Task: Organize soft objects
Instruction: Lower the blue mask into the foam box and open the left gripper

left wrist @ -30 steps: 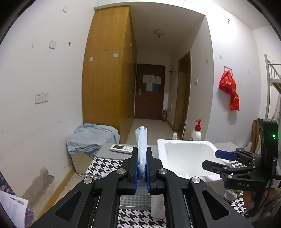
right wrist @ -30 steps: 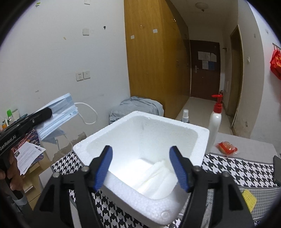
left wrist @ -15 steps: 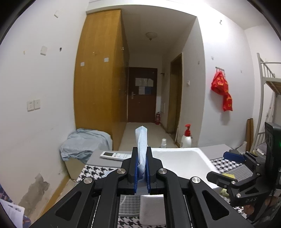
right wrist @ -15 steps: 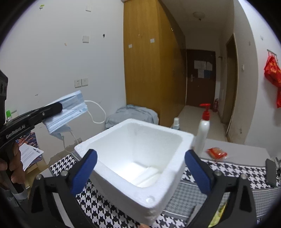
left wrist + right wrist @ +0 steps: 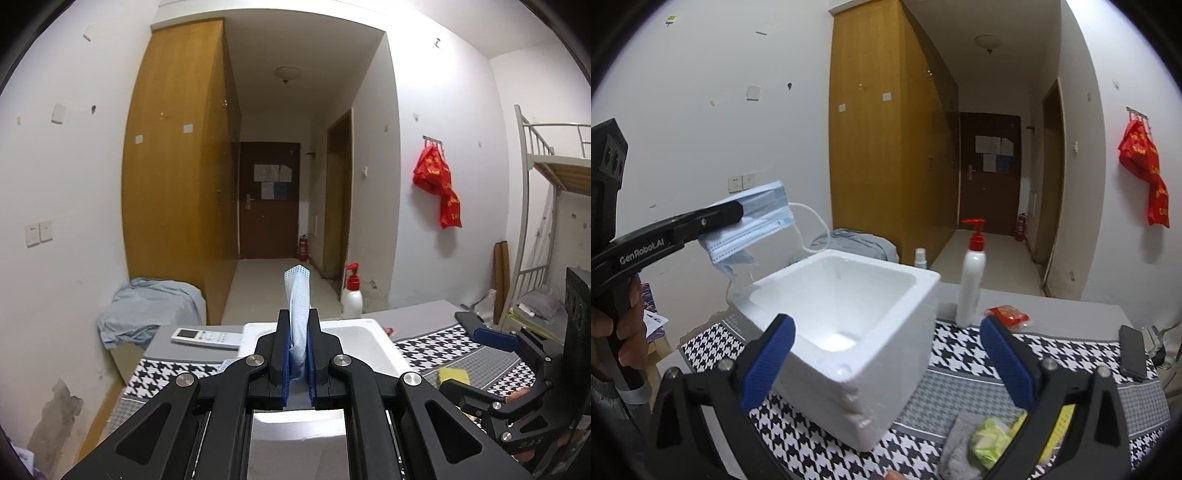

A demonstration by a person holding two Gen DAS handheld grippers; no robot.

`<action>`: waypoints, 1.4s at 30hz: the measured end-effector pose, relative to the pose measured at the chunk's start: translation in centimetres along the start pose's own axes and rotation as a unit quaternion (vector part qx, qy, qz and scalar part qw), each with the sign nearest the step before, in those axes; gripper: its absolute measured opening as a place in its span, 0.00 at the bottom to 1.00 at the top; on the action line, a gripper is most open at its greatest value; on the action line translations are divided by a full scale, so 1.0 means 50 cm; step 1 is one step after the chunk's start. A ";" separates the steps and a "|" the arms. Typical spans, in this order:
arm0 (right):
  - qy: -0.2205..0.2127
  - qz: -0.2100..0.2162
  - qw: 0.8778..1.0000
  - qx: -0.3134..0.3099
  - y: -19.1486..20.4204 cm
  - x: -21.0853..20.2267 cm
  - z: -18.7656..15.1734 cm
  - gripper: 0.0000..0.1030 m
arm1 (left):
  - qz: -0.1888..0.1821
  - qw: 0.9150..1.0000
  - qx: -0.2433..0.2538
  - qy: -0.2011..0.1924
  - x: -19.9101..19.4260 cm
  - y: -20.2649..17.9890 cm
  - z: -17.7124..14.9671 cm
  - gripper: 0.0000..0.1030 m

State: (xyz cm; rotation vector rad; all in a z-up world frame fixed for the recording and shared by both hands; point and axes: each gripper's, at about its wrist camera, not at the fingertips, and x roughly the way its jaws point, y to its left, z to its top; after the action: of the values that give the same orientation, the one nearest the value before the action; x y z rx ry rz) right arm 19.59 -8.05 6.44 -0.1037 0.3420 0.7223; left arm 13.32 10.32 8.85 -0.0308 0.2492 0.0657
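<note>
Mask clamped in left hand-held gripper (foam box partly hidden), right hand-held gripper wide, empty.

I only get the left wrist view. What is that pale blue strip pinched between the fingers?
Observer: A face mask. The right wrist view shows it flat, with a white ear loop trailing behind.
Operator: Is the other gripper carrying anything?
Observer: No, the right gripper is wide open and empty, facing the foam box.
Operator: Anything soft left on the table?
Observer: A grey cloth lies in front of the box.
</note>
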 end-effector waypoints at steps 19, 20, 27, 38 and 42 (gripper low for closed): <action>0.006 -0.045 0.999 0.029 -0.070 -0.030 -0.035 0.99 | -0.023 0.998 0.009 0.062 0.101 -0.059 -0.028 0.10; 0.007 -0.045 0.999 0.031 -0.072 -0.030 -0.037 0.99 | -0.020 0.997 0.011 0.069 0.108 -0.061 -0.031 0.12; 0.006 -0.051 0.998 0.038 -0.085 -0.036 -0.045 0.99 | -0.008 0.996 0.002 0.085 0.126 -0.060 -0.044 0.58; 0.002 -0.054 0.998 0.043 -0.093 -0.046 -0.045 0.99 | 0.021 0.999 -0.001 0.045 0.085 -0.058 -0.027 0.99; -0.001 -0.054 0.998 0.039 -0.086 -0.055 -0.043 0.99 | 0.026 0.999 -0.003 0.038 0.068 -0.055 -0.021 0.99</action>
State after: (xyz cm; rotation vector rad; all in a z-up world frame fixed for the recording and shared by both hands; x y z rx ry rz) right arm 19.94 -13.43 5.27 -0.0476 0.3602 0.6017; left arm 16.55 7.73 7.03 -0.0320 0.3265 0.1162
